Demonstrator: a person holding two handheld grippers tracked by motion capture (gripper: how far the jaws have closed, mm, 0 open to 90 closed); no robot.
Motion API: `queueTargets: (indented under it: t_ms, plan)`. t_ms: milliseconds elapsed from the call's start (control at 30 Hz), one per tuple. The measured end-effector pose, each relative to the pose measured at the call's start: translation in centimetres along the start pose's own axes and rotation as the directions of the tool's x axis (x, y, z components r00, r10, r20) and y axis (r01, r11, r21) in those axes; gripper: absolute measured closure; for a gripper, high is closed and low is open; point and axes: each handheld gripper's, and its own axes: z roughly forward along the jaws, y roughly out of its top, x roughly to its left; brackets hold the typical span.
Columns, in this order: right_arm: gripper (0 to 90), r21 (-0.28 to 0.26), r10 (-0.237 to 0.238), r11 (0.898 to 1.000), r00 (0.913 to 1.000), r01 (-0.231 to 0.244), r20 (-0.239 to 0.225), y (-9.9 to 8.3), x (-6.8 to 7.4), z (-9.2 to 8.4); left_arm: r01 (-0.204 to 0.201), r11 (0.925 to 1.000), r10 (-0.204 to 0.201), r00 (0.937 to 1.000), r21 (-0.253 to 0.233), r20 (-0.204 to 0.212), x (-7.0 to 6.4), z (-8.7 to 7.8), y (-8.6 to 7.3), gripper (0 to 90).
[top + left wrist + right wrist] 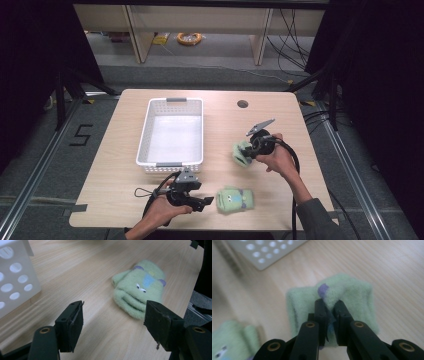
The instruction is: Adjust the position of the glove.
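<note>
Left gripper (209,201) agape, right gripper (248,148) clamped

Partly hidden and cropped things

Your right gripper (329,315) covers the pinched mitten's (352,292) middle; the other mitten (229,340) is cropped lower left.

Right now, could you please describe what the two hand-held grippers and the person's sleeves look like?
Both the left gripper and the right gripper are black with two flat-padded jaws, brass-coloured rivets, a grey three-cornered plate on top and a trailing black cable. The right forearm wears a dark grey sleeve.
</note>
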Motion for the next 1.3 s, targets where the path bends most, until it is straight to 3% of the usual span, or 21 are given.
queueTargets:
  t_ms: [33,67,167,300,333,367,467,600,633,700,767,833,933,1000,1133,1233,1267,1300]
  plan:
    - [83.4,0.005,0.007,1.0,1.0,-0.007,-0.001,-0.1,0.6,-0.6,0.018,0.9998,-0.018,0.9998,-0.003,-0.002,0.0,0.1,0.0,31.1]
    - [83.5,-0.03,-0.051,0.998,0.9984,0.05,-0.026,-0.4,1.3,-1.3,0.017,0.9999,-0.017,0.9999,-0.001,-0.004,0.0,0.1,0.0,31.0]
    - [83.5,-0.028,-0.06,0.998,0.9963,0.059,-0.061,-0.7,2.4,-2.0,0.012,0.9999,-0.012,0.9999,-0.003,-0.003,0.1,0.0,0.0,31.0]
    - [83.4,-0.052,-0.136,0.99,0.9837,0.131,-0.118,-1.2,4.3,-2.8,0.011,0.9999,-0.011,0.9999,-0.006,-0.012,0.2,-0.1,0.1,31.1]
    - [83.4,-0.036,-0.13,0.991,0.9845,0.126,-0.118,-1.4,4.7,-3.2,0.01,0.9999,-0.01,0.9999,-0.009,-0.008,0.3,-0.1,0.1,31.1]
    - [83.4,-0.048,-0.152,0.988,0.9789,0.147,-0.137,-1.5,5.0,-3.2,0.014,0.9999,-0.014,0.9999,-0.01,-0.008,0.3,-0.1,0.1,31.1]
    - [83.4,-0.064,-0.169,0.985,0.9735,0.161,-0.154,-2.1,6.1,-3.4,0.008,1.0,-0.008,0.9999,-0.004,-0.011,0.4,-0.2,0.2,31.1]
    - [83.2,-0.064,-0.2,0.979,0.9651,0.192,-0.169,-2.9,7.3,-3.6,0.03,0.9994,-0.03,0.9994,-0.017,-0.015,0.4,-0.2,0.3,31.1]
    - [83.2,-0.064,-0.217,0.976,0.9585,0.209,-0.185,-3.0,7.6,-3.6,0.018,0.9996,-0.018,0.9998,-0.02,-0.012,0.5,-0.3,0.4,31.0]
    - [83.2,-0.058,-0.232,0.973,0.9546,0.225,-0.187,-3.3,8.2,-3.7,0.018,0.9996,-0.018,0.9998,-0.021,-0.013,0.5,-0.3,0.4,31.0]
    - [83.1,-0.061,-0.262,0.965,0.9453,0.254,-0.195,-3.5,8.7,-3.5,0.017,0.9997,-0.018,0.9997,-0.019,-0.015,0.5,-0.3,0.5,31.0]
    - [83.0,-0.041,-0.25,0.968,0.9478,0.247,-0.198,-3.8,9.1,-3.2,0.028,0.9994,-0.028,0.9994,-0.018,-0.018,0.4,-0.2,0.4,31.0]
    - [83.0,-0.023,-0.292,0.956,0.9355,0.293,-0.199,-4.3,9.6,-2.1,0.017,0.9998,-0.017,0.9998,-0.014,-0.013,0.4,-0.2,0.4,29.5]
    - [82.9,-0.012,-0.296,0.954,0.9341,0.3,-0.199,-4.5,9.8,-1.9,0.02,0.9996,-0.021,0.9997,-0.018,-0.012,0.3,-0.2,0.4,29.1]
    - [82.3,0.002,-0.342,0.937,0.9158,0.35,-0.211,-5.1,10.6,-0.9,0.015,0.9998,-0.015,0.9998,-0.015,-0.01,0.3,-0.2,0.5,26.0]
    - [81.5,0.009,-0.356,0.931,0.9101,0.366,-0.213,-5.2,10.8,-0.6,0.025,0.9996,-0.025,0.9996,-0.012,-0.014,0.3,-0.1,0.4,25.2]
    - [81.1,0.012,-0.349,0.933,0.913,0.36,-0.211,-5.3,10.9,-0.6,0.035,0.9993,-0.035,0.9993,-0.011,-0.009,0.2,0.0,0.4,25.0]
    - [80.6,0.012,-0.353,0.932,0.911,0.364,-0.214,-5.4,10.9,-0.4,0.022,0.9997,-0.022,0.9997,-0.011,-0.01,0.3,0.0,0.4,24.7]
